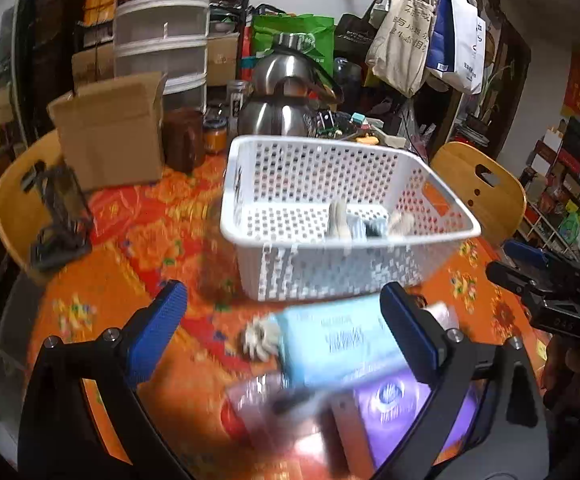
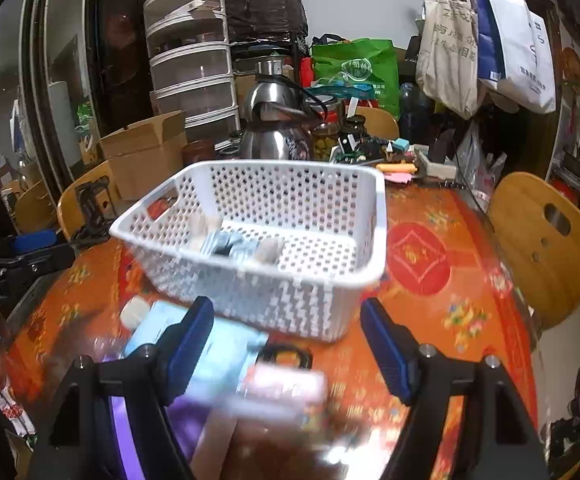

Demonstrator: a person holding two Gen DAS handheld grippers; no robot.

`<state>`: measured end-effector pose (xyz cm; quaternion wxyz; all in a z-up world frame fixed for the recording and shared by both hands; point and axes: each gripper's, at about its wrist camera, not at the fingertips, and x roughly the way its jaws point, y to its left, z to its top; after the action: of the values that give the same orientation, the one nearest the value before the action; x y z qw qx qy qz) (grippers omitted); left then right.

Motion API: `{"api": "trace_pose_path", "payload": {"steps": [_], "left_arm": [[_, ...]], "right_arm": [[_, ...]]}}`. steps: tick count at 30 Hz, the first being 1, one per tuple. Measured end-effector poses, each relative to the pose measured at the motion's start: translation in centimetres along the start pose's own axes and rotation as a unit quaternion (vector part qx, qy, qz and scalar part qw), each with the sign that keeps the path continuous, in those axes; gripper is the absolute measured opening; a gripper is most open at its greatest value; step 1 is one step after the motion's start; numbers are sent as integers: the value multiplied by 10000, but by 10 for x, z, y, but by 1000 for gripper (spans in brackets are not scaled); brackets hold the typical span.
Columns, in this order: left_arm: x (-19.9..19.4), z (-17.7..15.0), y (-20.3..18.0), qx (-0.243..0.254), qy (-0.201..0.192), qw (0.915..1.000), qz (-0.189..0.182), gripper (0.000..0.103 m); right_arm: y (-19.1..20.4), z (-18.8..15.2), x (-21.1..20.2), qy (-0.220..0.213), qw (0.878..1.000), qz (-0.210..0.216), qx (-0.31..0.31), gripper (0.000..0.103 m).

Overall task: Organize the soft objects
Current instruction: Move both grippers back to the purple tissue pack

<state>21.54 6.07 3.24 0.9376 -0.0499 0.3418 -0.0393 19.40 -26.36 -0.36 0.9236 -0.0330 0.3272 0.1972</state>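
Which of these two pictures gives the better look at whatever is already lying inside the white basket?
The right wrist view. It looks over the basket's low near rim, so the striped cloth on its floor shows almost whole. In the left wrist view the near rim cuts across the cloth, leaving only its upper part visible.

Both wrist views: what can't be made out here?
- Light blue pack, left view: motion blur; print unreadable.
- Purple item, left view: blurred, cut off behind left claw.
- Soft items in white basket, right view: blurred, small; type unclear.
- Pink pack, right view: blurred between right claw fingers.
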Motion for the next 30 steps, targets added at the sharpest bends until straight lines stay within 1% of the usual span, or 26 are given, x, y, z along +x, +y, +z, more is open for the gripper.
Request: {"api": "trace_pose_path", "payload": {"steps": [1,5,8,9,10,12,14,17,19,23,26,30], "left_arm": [[-4,-10,3,-56,10,10000,-31,96],[-21,-49,10,-160,-13,9998,83,96],[-33,-80,10,-237,-13,9997,-2,96],[-38,-93,7,-206,-3,9998,-55,96],[-39,-100,2,-169,-1,9998,-64,96],[-45,-121,-8,-32,39,9999,-120,96],[-47,-136,-18,66,88,9997,-211,96],[-55,-152,-31,213,37,9992,-322,96],[-60,-162,-38,392,-12,9988,-305,96],[-62,-177,-46,570,31,9974,-440,96],[-58,-181,-49,600,89,9966,-557,96],[-47,-188,-55,619,167,9965,-534,96]], "right_arm": [[1,-10,-4,11,10000,23,21,76],[9,-44,-21,50,9999,164,-12,76],[18,-65,-35,40,9994,337,-38,76],[22,-73,-39,23,9992,403,-35,76],[25,-79,-42,15,9989,470,-49,76],[33,-93,-45,82,9982,579,-102,76],[39,-107,-45,172,9974,685,-140,76],[41,-120,-44,261,9955,908,-87,76],[42,-127,-45,279,9946,992,-82,76],[45,-136,-49,278,9939,1059,-159,76],[49,-142,-46,336,9935,1069,-203,76],[50,-144,-39,367,9938,1014,-252,76]]}}
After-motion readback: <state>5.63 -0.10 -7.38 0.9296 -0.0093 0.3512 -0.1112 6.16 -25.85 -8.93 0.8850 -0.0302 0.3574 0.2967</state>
